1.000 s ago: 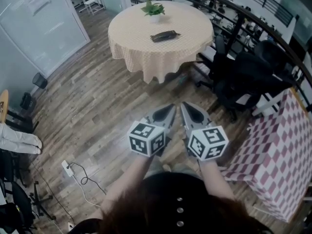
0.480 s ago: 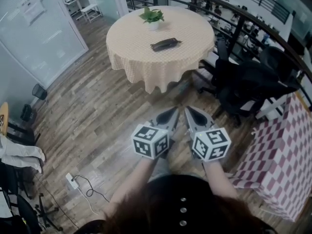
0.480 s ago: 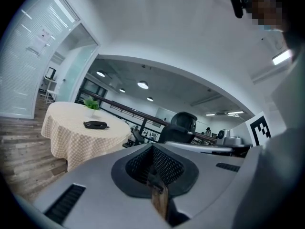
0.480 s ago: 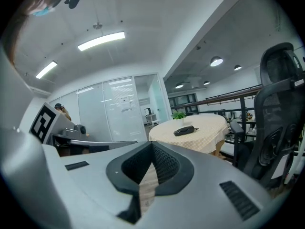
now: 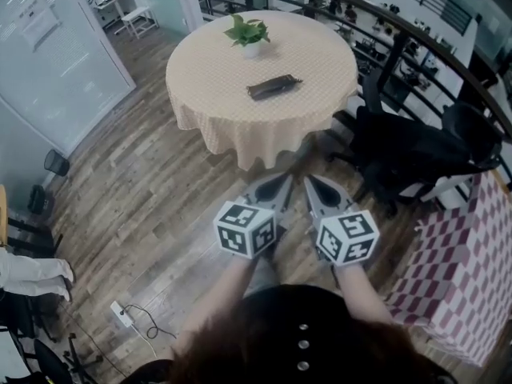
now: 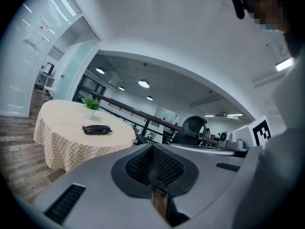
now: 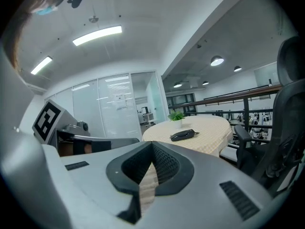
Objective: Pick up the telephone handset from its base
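The wooden floor takes up most of what lies below me, and on it, well ahead, stands a round table under a pale checked cloth, with dark office chairs crowded just beside its right side. I hold both tools low in front of my body, side by side and well short of the table. My left gripper has its jaws drawn together on nothing. My right gripper is the same, with only a thin slit between its pads and no object in it. A small potted plant sits at the far part of the tabletop. Nearer me, about the middle of the cloth, lies the telephone, a low dark shape. From here I cannot tell the handset from its base. I judge that I am at the approach and the pick-up itself has not begun. Next I need to get close to the table's near edge and part the jaws of one gripper. That gripper then comes down across the handset's narrow middle, while the other is free to steady the base if it lifts too.
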The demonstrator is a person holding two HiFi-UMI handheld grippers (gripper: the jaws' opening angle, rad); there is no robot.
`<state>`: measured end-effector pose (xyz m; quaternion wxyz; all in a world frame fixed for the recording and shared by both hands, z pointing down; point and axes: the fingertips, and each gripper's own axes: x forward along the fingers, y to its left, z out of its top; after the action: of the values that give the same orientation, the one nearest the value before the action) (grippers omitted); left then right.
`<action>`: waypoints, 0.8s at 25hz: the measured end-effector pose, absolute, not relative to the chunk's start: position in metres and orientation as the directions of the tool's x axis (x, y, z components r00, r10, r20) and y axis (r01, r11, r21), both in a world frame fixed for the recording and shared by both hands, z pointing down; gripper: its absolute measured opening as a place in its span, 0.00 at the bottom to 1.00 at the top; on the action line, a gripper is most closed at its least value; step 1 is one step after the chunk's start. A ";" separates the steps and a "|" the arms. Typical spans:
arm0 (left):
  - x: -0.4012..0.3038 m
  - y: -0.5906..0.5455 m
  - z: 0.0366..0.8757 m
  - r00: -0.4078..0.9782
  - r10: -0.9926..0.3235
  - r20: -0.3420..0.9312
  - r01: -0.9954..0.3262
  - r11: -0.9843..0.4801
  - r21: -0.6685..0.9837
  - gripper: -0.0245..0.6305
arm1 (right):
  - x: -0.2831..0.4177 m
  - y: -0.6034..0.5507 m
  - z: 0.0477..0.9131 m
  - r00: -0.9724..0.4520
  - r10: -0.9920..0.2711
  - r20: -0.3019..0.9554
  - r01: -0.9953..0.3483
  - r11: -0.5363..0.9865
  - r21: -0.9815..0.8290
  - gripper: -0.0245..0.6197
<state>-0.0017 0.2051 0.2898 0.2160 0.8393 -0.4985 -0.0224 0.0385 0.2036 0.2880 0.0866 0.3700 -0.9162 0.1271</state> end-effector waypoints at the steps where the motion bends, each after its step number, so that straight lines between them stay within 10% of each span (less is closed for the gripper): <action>1: -0.004 0.195 0.291 0.514 -0.839 0.180 -0.820 -0.418 0.392 0.04 | 0.035 0.194 0.289 -0.706 -0.660 0.256 -0.705 0.689 -0.168 0.05; 20: -0.086 0.030 0.286 0.605 -0.762 0.229 -0.778 -0.507 0.370 0.04 | -0.043 0.023 0.282 -0.625 -0.739 0.252 -0.780 0.587 -0.217 0.05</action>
<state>-0.0857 0.0302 0.2860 0.2226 0.8678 -0.4439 0.0180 -0.0432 0.0234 0.2819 0.0673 0.4275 -0.8881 0.1547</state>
